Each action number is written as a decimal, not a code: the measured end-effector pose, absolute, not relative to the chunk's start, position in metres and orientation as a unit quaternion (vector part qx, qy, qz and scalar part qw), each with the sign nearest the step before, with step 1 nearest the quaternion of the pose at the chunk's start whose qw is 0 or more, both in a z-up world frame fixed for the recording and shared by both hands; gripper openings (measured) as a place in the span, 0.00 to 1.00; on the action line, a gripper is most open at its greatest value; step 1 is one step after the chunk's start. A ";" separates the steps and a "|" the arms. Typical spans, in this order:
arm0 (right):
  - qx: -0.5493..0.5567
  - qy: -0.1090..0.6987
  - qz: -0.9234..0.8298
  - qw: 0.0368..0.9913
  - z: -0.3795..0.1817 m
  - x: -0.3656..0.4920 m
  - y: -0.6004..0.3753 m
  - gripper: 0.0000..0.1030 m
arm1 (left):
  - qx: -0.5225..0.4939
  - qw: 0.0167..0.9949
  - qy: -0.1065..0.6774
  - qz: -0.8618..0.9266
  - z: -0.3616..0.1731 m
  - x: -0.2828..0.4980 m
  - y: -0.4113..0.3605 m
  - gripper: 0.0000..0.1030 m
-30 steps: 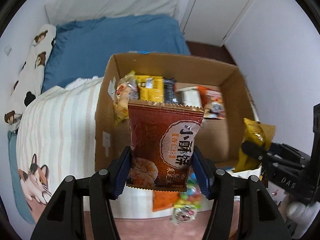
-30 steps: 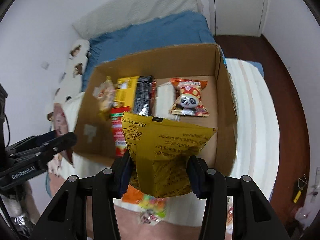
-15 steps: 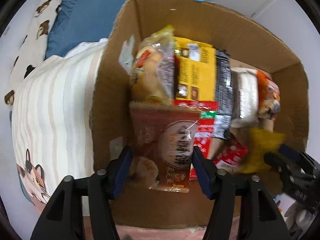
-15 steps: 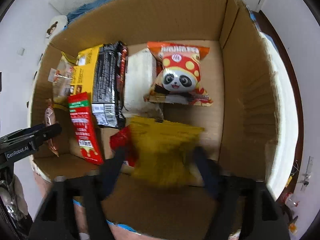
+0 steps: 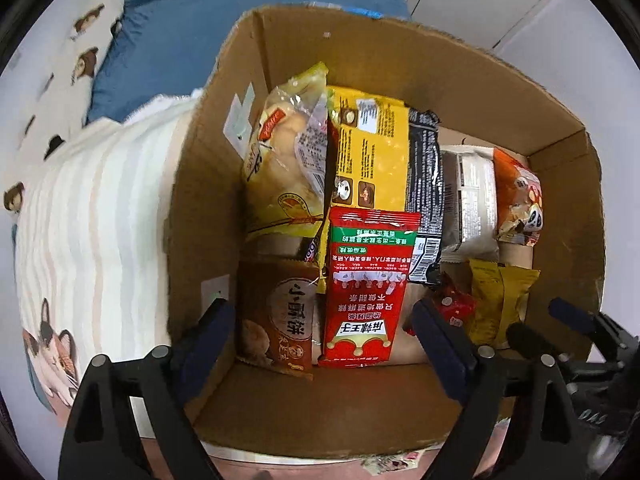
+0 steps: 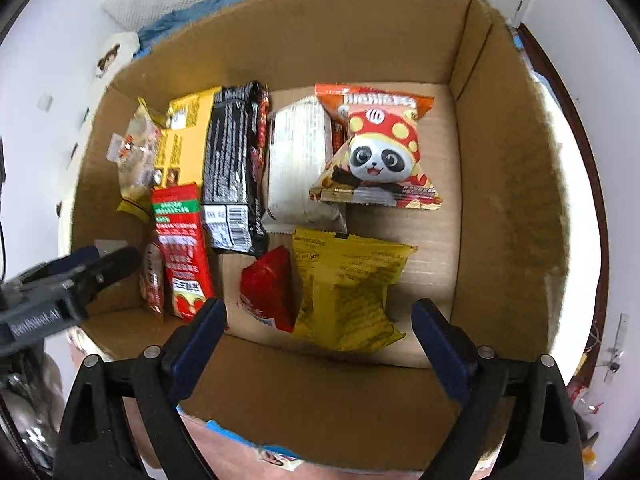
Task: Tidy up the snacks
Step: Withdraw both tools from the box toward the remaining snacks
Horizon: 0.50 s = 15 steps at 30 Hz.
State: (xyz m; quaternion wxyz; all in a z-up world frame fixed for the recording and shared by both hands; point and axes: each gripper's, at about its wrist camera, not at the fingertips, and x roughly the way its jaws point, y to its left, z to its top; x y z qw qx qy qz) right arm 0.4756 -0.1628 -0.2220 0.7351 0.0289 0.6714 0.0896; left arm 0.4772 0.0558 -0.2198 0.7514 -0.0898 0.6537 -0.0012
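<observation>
A cardboard box (image 5: pixel 400 60) on the bed holds several snack packs. My left gripper (image 5: pixel 322 332) is open and empty over the box's near left corner. The brown biscuit pack (image 5: pixel 276 320) stands in that corner beside a red pack (image 5: pixel 366 292). My right gripper (image 6: pixel 318 328) is open and empty above the box's near side. The yellow pack (image 6: pixel 348 292) lies on the box floor just beyond it, next to a small red packet (image 6: pixel 268 286). The yellow pack also shows in the left wrist view (image 5: pixel 498 300), with the right gripper (image 5: pixel 560 328) near it.
The box (image 6: pixel 512 200) also holds a panda pack (image 6: pixel 376 148), a white pack (image 6: pixel 298 160), a black pack (image 6: pixel 236 160) and a yellow box (image 6: pixel 182 140). A striped blanket (image 5: pixel 100 216) and blue bedding (image 5: pixel 192 40) lie to the left. Loose snacks lie below the box's front edge.
Both grippers moved down into the box and opened. The brown biscuit pack and the yellow pack were let go and now rest inside the box.
</observation>
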 end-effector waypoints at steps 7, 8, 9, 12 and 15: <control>0.008 0.622 0.071 0.779 -0.186 0.452 -0.170 0.93 | -0.079 0.805 0.588 0.008 -0.190 0.436 0.047 0.89; 0.009 0.615 0.071 0.785 -0.181 0.451 -0.170 0.93 | -0.079 0.811 0.579 0.008 -0.185 0.429 0.046 0.89; 0.008 0.610 0.072 0.789 -0.176 0.446 -0.171 0.93 | -0.080 0.816 0.573 0.007 -0.180 0.423 0.045 0.89; 0.008 0.592 0.075 0.803 -0.162 0.430 -0.171 0.93 | -0.073 0.833 0.548 0.008 -0.164 0.406 0.039 0.89; 0.009 0.573 0.077 0.816 -0.151 0.412 -0.171 0.93 | -0.063 0.848 0.526 0.006 -0.148 0.390 0.033 0.89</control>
